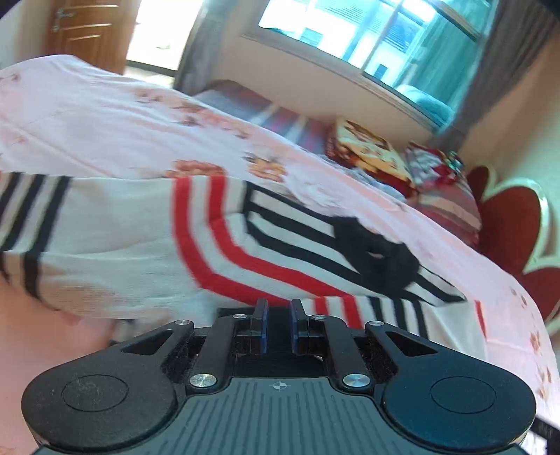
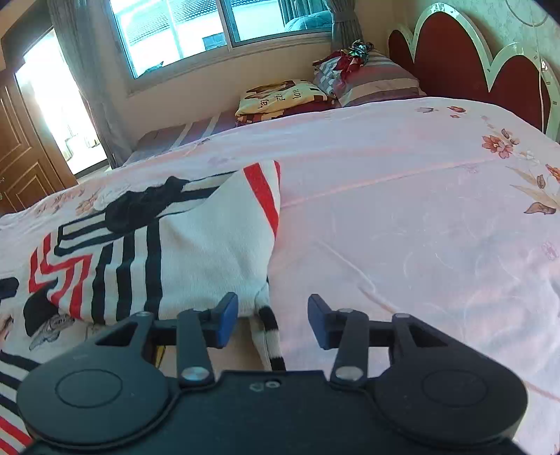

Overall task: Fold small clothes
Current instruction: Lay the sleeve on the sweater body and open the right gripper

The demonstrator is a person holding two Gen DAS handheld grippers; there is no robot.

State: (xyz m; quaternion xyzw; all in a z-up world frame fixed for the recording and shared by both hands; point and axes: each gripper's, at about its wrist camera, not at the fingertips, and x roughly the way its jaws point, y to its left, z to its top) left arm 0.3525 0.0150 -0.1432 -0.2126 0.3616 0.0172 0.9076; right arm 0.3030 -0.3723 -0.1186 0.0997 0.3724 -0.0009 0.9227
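A small white knit sweater (image 1: 140, 245) with red and black stripes and a black patch lies on the pink bedspread (image 1: 105, 115). My left gripper (image 1: 279, 308) sits at the sweater's near edge, its blue pads (image 1: 264, 329) close together with a narrow gap; no cloth shows between them. In the right wrist view the sweater (image 2: 196, 252) lies partly folded at left, a sleeve with a striped cuff (image 2: 271, 339) trailing toward me. My right gripper (image 2: 273, 320) is open, its fingers either side of that cuff.
Folded blankets (image 2: 280, 99) and striped pillows (image 2: 371, 80) sit at the bed's far end by the red headboard (image 2: 455, 59). A window (image 2: 196, 31) and a wooden door (image 2: 21, 154) lie beyond. Bare pink bedspread (image 2: 420, 227) stretches to the right.
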